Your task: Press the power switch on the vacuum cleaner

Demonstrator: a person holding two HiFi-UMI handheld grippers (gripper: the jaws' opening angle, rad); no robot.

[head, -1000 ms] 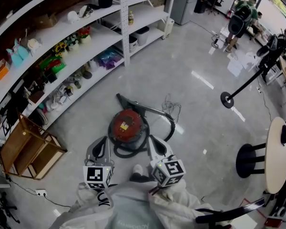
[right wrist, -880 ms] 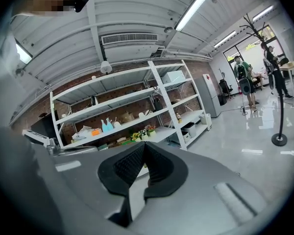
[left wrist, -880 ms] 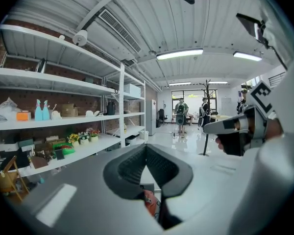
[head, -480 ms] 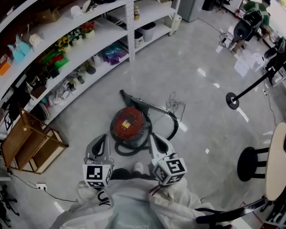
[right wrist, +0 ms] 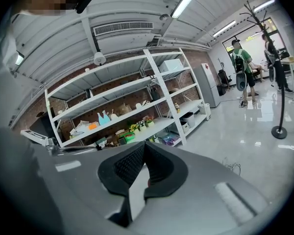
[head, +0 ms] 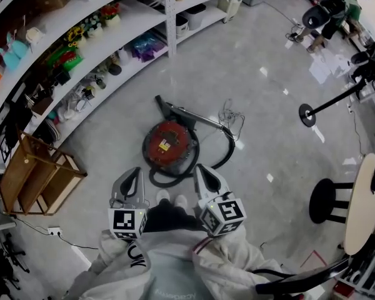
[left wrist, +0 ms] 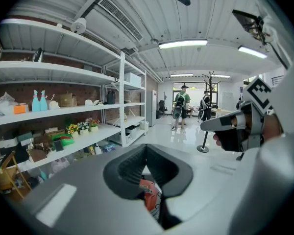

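I am holding the jaws of my left gripper [left wrist: 146,147] and right gripper [right wrist: 144,145] pressed together and empty. They are pointing down toward the red vacuum cleaner [head: 169,144], which is sitting on the floor [head: 262,99] just ahead of me. A closed tip probably suits pushing its switch.

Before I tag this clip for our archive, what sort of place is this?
Probably a workshop or test lab: long white shelves crowded with assorted props, a bare polished floor, and a red vacuum cleaner standing on it.

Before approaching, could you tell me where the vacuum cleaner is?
Head view, centre: the vacuum cleaner sits on the floor ahead of the left gripper and right gripper.
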